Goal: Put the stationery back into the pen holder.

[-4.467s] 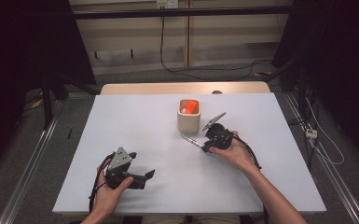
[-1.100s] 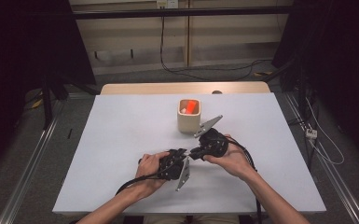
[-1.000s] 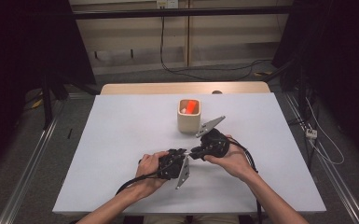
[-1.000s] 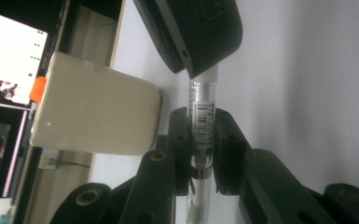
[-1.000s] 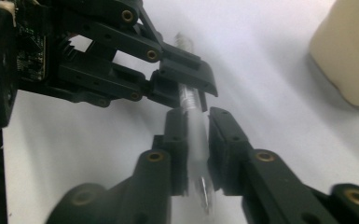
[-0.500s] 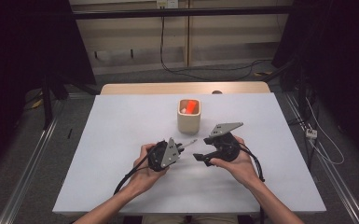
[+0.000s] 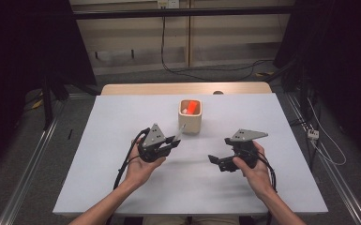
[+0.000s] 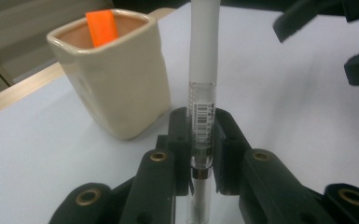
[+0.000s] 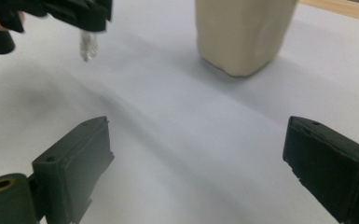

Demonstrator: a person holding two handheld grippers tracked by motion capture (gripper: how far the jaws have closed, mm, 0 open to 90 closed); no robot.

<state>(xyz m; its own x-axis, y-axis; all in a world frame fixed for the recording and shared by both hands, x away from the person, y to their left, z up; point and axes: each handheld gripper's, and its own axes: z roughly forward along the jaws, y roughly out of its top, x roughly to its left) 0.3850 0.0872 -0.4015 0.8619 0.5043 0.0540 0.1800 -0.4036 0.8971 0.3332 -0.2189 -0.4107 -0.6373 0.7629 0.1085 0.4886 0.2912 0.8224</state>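
- The left gripper (image 7: 171, 143) sits left of the table's middle in the high view, its jaws clamped together on a white pen (image 8: 204, 70).
- In the left gripper view the pen stands upright between the two black jaws; a barcode label and a clear section show just above and at the pinch, and the white barrel runs up towards 12 o'clock, out of the top edge.
- In the high view the pen's pale end (image 7: 180, 133) pokes from the left gripper towards 1 o'clock, ending just beside the cream cup (image 7: 190, 123).
- The cup stands on the white table (image 7: 122, 122) near its middle, with an orange thing (image 7: 192, 107) upright inside it.
- From the left gripper view the cup lies at about 10 o'clock from the pen, close by; whether they touch I cannot tell.
- The right gripper (image 7: 218, 161) is at about 4 o'clock from the cup, well apart from it, held in the person's right hand.
- Its jaws have just been opening and now stand wide apart, with only bare table between them in the right gripper view.
- In that view the left gripper and the pen's clear tip (image 9: 88, 45) hang at 11 o'clock, the cup at 1 o'clock.
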